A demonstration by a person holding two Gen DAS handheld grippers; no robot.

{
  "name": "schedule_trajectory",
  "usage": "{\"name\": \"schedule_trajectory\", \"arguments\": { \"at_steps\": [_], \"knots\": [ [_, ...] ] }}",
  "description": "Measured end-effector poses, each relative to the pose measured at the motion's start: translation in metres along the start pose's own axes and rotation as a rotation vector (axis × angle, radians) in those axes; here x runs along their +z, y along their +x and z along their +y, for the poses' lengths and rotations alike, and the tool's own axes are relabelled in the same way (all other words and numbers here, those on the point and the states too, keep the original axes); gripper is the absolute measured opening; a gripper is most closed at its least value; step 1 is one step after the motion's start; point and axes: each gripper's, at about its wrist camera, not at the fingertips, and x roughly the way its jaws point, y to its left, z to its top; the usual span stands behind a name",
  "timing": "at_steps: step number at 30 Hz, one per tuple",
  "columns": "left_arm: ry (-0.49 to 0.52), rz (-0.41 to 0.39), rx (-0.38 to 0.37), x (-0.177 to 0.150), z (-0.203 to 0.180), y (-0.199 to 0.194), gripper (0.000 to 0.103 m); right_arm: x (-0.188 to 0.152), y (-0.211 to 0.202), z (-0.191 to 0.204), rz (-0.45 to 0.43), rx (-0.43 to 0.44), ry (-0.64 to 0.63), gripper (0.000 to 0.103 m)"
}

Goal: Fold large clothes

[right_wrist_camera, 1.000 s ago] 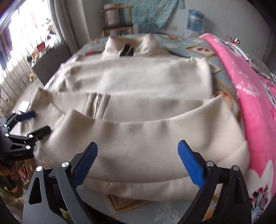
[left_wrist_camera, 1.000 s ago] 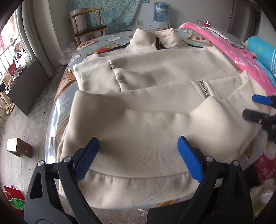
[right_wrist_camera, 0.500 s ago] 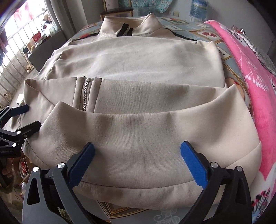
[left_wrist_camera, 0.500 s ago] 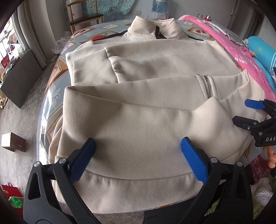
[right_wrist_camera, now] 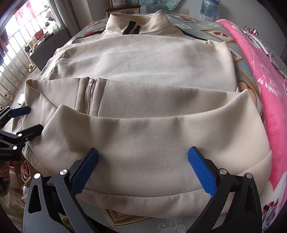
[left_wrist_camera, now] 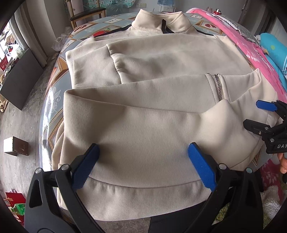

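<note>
A cream zip-up jacket lies flat on the table, collar at the far end and sleeves folded across the chest. Its lower part is folded up, baring a strip of metal zipper. My left gripper hovers open over the left half of the near fold, with nothing between its blue pads. Over the right half, my right gripper is open and empty too. Each one shows in the other's view: the right gripper at the right edge, the left gripper at the left edge.
The table has a patterned top and a rounded left edge. A pink blanket lies along the jacket's right side. A wooden chair stands behind the table, and a small box sits on the floor to the left.
Both views have tipped downward, so the jacket's near fold fills more of each frame and the collar sits higher. Both pairs of jaws stand slightly wider than a second ago.
</note>
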Motion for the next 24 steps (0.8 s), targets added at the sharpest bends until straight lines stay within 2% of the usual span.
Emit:
{"name": "schedule_trajectory", "arguments": {
  "at_steps": [4, 7, 10, 15, 20, 24],
  "knots": [
    [0.011, -0.02, 0.008, -0.003, -0.001, 0.0, 0.096, 0.0, 0.0, 0.002, 0.0, -0.017, -0.006, 0.098],
    [0.035, -0.065, 0.026, -0.009, -0.005, -0.001, 0.097, -0.006, -0.001, 0.003, -0.038, -0.028, -0.002, 0.098],
    [0.042, -0.088, 0.008, -0.012, -0.002, -0.003, 0.097, -0.011, -0.003, 0.003, -0.079, -0.027, -0.006, 0.098],
    [0.011, -0.148, -0.026, -0.024, 0.006, -0.021, 0.097, -0.013, -0.012, -0.002, -0.09, -0.007, 0.016, 0.098],
    [-0.033, -0.237, -0.073, -0.043, 0.02, -0.049, 0.097, -0.011, -0.044, 0.006, -0.162, 0.129, 0.0, 0.098],
    [-0.074, -0.296, -0.014, -0.043, 0.035, -0.057, 0.097, 0.009, -0.046, 0.028, -0.176, 0.245, -0.067, 0.098]
  ]
}}
